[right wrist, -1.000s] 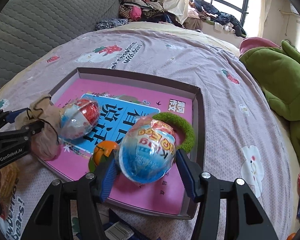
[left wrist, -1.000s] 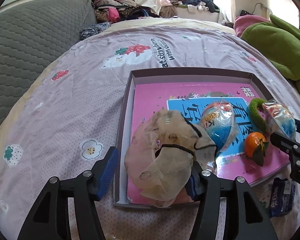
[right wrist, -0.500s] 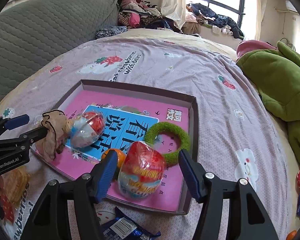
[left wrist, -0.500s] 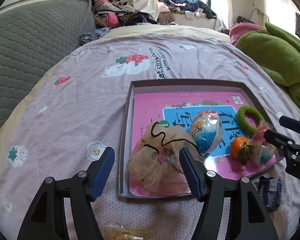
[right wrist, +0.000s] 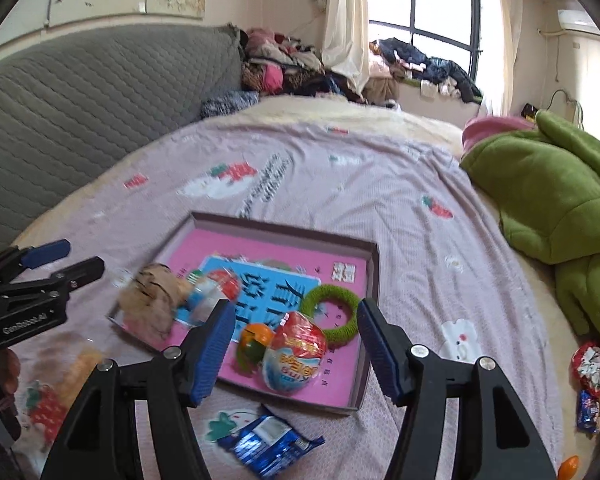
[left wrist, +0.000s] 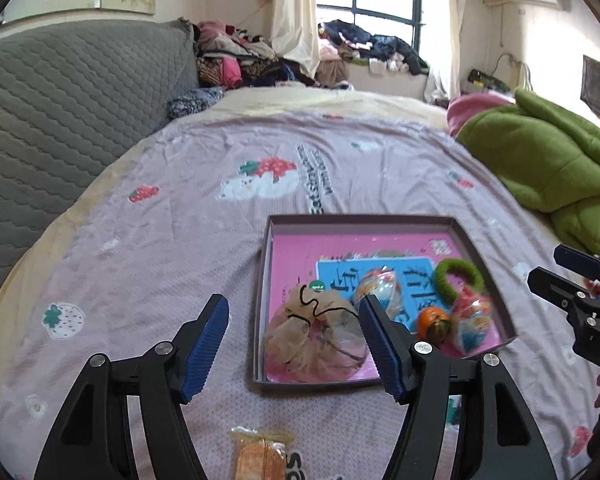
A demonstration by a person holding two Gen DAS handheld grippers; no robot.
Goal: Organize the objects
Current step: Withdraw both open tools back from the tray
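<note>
A shallow box with a pink base lies on the bed. In it are a beige scrunchie, two wrapped toy eggs, a small orange and a green ring. My left gripper is open and empty, raised near the box's front left corner. My right gripper is open and empty above the front egg.
A blue snack packet lies in front of the box. An orange snack packet lies below my left gripper. More wrapped sweets lie at the right. A green blanket and a grey headboard flank the bed.
Both grippers let go of their loads, the scrunchie and the egg, which now lie in the box. Both grippers have pulled back and up, open.
</note>
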